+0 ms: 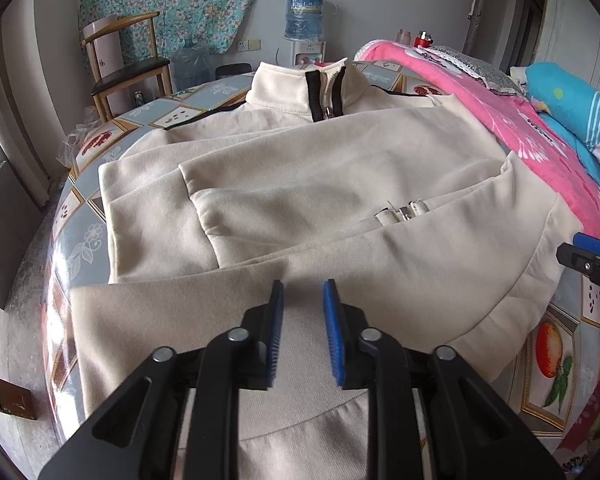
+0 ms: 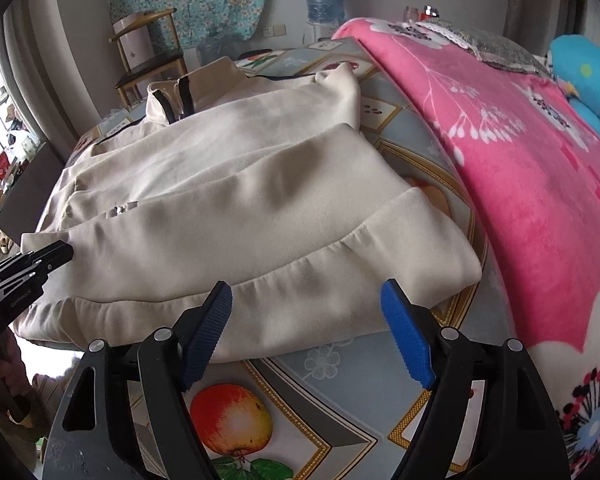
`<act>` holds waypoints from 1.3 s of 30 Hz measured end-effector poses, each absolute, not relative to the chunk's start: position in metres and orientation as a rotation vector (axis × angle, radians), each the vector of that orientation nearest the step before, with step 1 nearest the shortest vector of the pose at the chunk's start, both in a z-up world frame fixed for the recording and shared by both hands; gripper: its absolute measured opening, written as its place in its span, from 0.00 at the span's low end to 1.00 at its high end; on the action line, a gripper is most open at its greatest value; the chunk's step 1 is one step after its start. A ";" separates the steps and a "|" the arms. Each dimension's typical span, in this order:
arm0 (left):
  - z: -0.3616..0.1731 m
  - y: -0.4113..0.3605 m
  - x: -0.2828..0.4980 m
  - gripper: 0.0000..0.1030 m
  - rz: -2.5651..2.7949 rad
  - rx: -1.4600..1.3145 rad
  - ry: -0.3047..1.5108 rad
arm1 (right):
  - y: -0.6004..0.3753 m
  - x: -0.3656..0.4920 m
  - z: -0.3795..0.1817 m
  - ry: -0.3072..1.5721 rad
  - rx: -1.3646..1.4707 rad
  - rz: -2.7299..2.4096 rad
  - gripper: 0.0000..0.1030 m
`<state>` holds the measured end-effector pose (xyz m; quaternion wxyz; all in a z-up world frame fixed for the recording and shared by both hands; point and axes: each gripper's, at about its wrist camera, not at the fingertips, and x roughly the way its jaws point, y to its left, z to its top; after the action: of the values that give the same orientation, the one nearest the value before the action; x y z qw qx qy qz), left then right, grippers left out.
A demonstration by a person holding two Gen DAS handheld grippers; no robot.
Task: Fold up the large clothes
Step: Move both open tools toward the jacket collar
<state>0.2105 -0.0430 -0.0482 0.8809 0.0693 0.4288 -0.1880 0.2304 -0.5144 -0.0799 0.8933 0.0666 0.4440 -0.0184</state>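
- A cream jacket point(image 1: 300, 184) lies spread on a table point(image 1: 80, 232) covered with a fruit-and-flower patterned cloth; its stand-up collar with a dark-edged zip point(image 1: 326, 96) is at the far end of the jacket.
- Both sleeves are folded in across the jacket's body, and the ribbed hem point(image 2: 260, 300) is the jacket's near edge.
- The left gripper point(image 1: 303, 300) hovers over the near-left part of the jacket, just above the hem band. Its blue pads point(image 1: 332, 328) stand a narrow gap apart, with cloth seen below and between them but nothing pinched.
- In the right wrist view that same gripper point(image 2: 66, 254) shows as a black tip resting against the jacket's left hem corner; whether it touches the fabric cannot be told.
- The right gripper point(image 2: 306, 292) sits at the jacket's near-right corner, with jaws spread wide. The hem edge runs just ahead of and between the two blue pads point(image 2: 408, 344), and bare tablecloth with a printed apple point(image 2: 232, 420) lies beneath them. No fabric is gripped.
- In the left wrist view the right gripper point(image 1: 580, 256) appears only as a black-and-blue tip just beyond the jacket's right hem corner.
- A pink floral blanket point(image 2: 520, 160) lies along the jacket's right side, near it without overlapping.
- Beyond the jacket's collar stand a wooden chair point(image 1: 128, 68) and a water dispenser point(image 1: 306, 24).
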 end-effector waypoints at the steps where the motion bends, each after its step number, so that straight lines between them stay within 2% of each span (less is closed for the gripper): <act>1: -0.044 -0.042 0.207 0.27 -0.396 0.144 0.887 | -0.513 0.231 -0.077 0.917 0.139 -0.028 0.72; 7: -0.021 -0.030 0.199 0.37 -0.390 0.128 0.873 | -0.501 0.240 -0.054 0.890 0.140 0.045 0.74; 15: 0.025 -0.008 0.205 0.60 -0.330 0.116 0.838 | -0.484 0.262 -0.022 0.856 0.144 0.142 0.77; 21: 0.051 0.005 0.210 0.69 -0.299 0.122 0.807 | -0.468 0.277 -0.008 0.843 0.136 0.208 0.78; 31: 0.078 0.008 0.240 0.71 -0.335 0.143 0.814 | -0.469 0.316 0.017 0.844 0.086 0.281 0.80; 39: 0.091 -0.015 0.331 0.74 -0.413 0.063 0.891 | -0.502 0.424 0.024 0.961 0.199 0.279 0.81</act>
<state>0.3315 -0.0152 0.0907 0.8813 0.0303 0.4279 -0.1982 0.4238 -0.5022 0.0244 0.8726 0.0950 0.4601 0.1334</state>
